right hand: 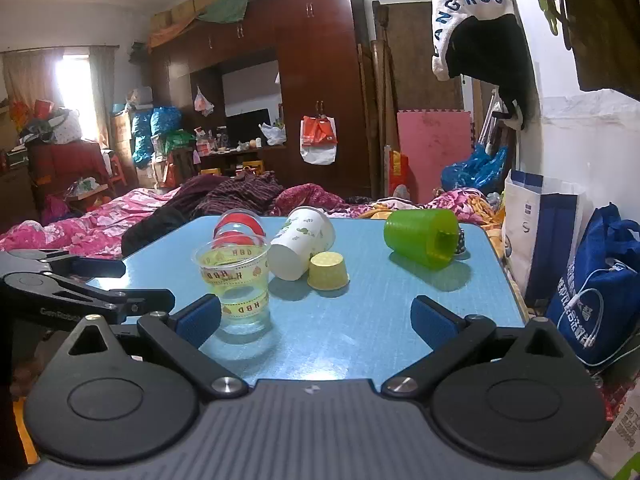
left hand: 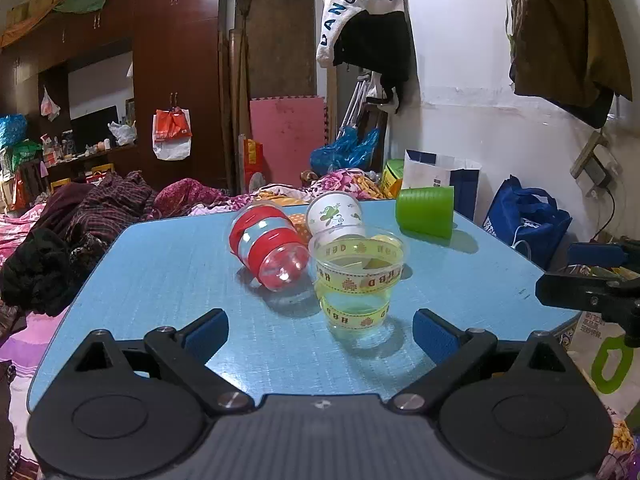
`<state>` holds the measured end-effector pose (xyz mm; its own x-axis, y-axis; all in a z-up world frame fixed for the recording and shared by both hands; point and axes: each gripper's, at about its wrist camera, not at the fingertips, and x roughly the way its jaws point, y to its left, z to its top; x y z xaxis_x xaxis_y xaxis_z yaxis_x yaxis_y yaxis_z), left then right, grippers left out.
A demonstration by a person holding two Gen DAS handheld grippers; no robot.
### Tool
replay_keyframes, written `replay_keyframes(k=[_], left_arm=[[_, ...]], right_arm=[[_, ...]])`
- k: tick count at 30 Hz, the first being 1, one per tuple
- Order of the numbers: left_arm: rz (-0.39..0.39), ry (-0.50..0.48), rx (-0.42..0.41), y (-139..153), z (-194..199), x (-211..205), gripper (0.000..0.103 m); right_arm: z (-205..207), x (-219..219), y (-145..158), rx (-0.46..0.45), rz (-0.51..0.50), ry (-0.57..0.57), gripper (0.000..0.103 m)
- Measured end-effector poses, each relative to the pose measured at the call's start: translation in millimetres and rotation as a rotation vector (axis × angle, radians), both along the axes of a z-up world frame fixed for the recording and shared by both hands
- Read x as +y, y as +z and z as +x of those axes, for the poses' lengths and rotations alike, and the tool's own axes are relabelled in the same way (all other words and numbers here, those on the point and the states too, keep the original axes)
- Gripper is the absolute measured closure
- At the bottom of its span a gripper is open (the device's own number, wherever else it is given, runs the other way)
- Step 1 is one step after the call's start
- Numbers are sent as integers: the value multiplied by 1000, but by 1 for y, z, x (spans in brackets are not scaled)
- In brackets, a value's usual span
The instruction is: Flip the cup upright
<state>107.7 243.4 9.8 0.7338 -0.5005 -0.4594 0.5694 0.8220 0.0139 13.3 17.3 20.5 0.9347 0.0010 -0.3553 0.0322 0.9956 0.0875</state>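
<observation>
Both the left gripper (left hand: 320, 330) and right gripper (right hand: 316, 318) gape empty; the ribboned cup (left hand: 358, 284) stands upright mid-table, so probably the red-banded cup (left hand: 268, 252) lying behind needs grasping next.

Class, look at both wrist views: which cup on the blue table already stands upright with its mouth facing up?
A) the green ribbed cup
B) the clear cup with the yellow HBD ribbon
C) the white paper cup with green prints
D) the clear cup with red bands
B: the clear cup with the yellow HBD ribbon stands on its base with its rim on top, while the green, white and red-banded cups lie on their sides.
</observation>
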Motion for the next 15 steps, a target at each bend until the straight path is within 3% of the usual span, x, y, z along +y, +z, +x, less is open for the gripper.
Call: replay_keyframes(k=[15], left_arm=[[-1, 9, -16, 0, 0, 0, 3]], right_arm=[[-1, -2, -1, -1, 1, 1, 1]])
